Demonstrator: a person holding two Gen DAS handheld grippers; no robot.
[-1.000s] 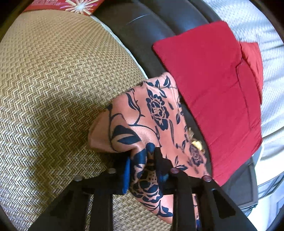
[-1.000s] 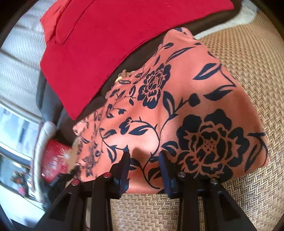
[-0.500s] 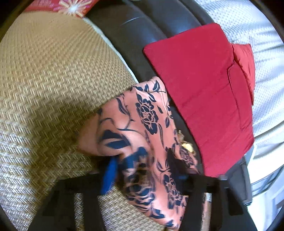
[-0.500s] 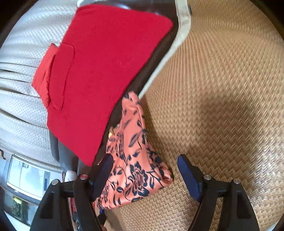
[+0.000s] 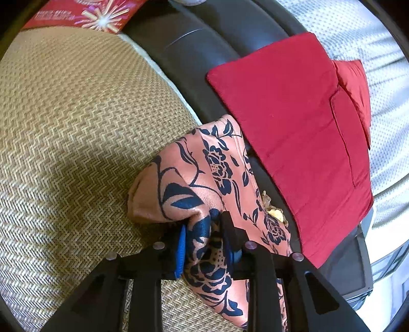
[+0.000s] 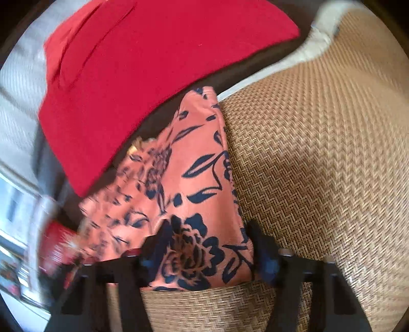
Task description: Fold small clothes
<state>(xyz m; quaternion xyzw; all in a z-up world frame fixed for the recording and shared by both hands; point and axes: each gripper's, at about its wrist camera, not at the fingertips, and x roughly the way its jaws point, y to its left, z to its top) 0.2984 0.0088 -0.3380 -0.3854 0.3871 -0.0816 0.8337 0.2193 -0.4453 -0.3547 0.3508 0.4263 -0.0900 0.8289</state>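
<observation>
Woven straw-coloured matting (image 5: 76,132) in a herringbone weave covers the left of the left wrist view, with a red printed packet (image 5: 84,15) at its far edge. To the right of the bare matting lies the small salmon garment with a dark blue flower print (image 5: 204,178), bunched, its near part gathered up between the left tongs (image 5: 203,229), whose pads pinch a fold of it tight; they have just been closing a little on that fold. Its far corner reaches over a dark leather edge (image 5: 204,51) that curves along the matting. Further right, a folded red cloth (image 5: 294,143) rests across that dark edge and onto pale dotted bedding (image 5: 370,30), just beside the flowered garment. In the blurred right wrist view the order runs the other way: the red cloth (image 6: 140,63) at upper left, the flowered garment (image 6: 184,191) in the middle lying on the matting (image 6: 319,153), which fills the right. The right tongs (image 6: 204,247) have just been closing and straddle the garment's near edge; whether their pads press the fabric I cannot tell.
</observation>
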